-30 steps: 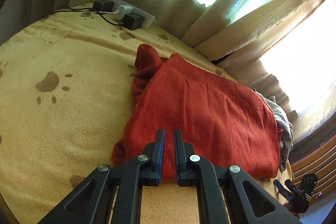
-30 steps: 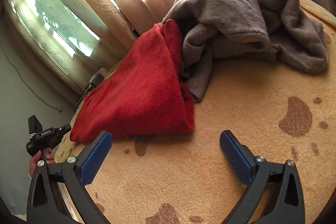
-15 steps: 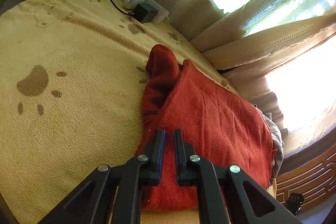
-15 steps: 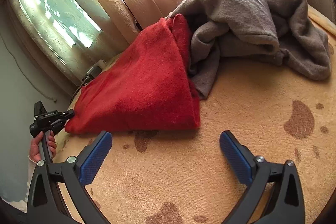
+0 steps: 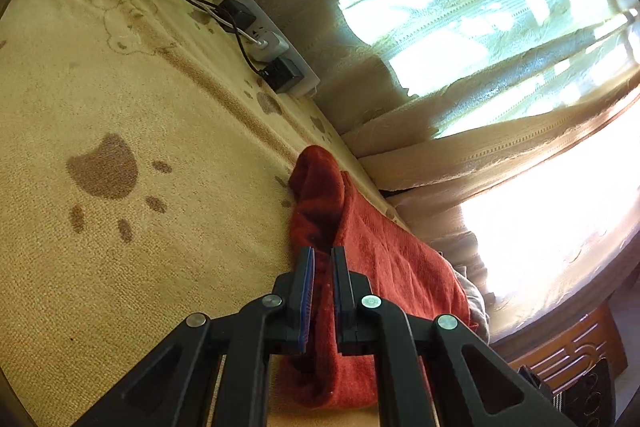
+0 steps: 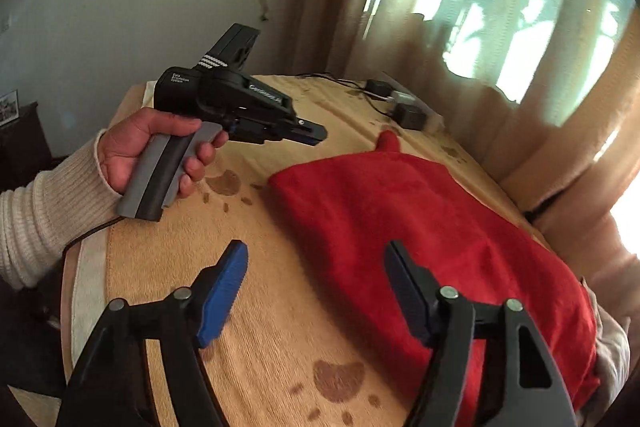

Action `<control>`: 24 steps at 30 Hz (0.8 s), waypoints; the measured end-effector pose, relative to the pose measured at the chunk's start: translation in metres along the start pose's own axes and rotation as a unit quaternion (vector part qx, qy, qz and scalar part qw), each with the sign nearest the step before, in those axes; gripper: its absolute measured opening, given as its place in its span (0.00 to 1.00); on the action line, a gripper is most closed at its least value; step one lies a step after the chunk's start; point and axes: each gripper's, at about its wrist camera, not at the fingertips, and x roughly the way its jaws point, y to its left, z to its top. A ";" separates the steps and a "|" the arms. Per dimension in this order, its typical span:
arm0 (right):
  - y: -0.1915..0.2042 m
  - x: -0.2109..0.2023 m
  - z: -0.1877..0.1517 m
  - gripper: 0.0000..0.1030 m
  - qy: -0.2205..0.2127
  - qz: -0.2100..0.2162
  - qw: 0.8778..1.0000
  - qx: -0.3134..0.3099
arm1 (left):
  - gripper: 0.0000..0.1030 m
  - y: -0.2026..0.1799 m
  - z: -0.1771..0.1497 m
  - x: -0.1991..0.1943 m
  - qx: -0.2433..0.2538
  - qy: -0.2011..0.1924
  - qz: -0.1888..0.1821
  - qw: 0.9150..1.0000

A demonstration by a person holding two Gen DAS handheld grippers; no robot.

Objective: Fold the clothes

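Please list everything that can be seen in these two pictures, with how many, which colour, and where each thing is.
red garment: one, red, folded flat on the blanket beside the curtains
grey garment: one, grey, only an edge shows behind the red garment
blanket: one, tan with brown paw prints, spread under everything
power strip: one, white, at the far edge of the blanket, with black and white plugs and cables in it
curtains: beige, hanging along the bright window
wooden furniture: one piece, orange-brown, low at the right in the left wrist view
left gripper: black, shut, hovering above the blanket, empty
left hand: one, cream ribbed sleeve, on the gripper's grey handle
right gripper: black with blue pads, closing, nothing between them
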 end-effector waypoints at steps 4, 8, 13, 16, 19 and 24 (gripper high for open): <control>0.016 0.062 0.026 0.60 0.021 0.043 0.999 -0.026 | 0.09 0.009 0.003 -0.006 -0.011 -0.018 0.035 0.999; 0.026 0.103 0.036 0.58 0.034 0.046 0.997 -0.048 | 0.09 0.018 0.004 -0.006 -0.028 -0.019 0.042 0.999; 0.009 0.138 0.038 0.39 0.069 0.043 0.997 -0.012 | 0.09 0.025 0.004 0.000 -0.044 -0.008 0.050 0.998; -0.006 0.139 0.042 0.17 0.070 0.042 0.996 0.018 | 0.09 0.027 0.002 0.006 -0.048 0.005 0.052 0.998; -0.019 0.136 0.045 0.12 0.059 0.038 0.996 0.056 | 0.09 0.026 0.002 0.007 -0.043 0.007 0.052 0.998; -0.040 0.104 0.052 0.11 0.001 0.005 0.994 0.105 | 0.09 0.031 0.002 0.005 -0.071 0.010 0.008 0.997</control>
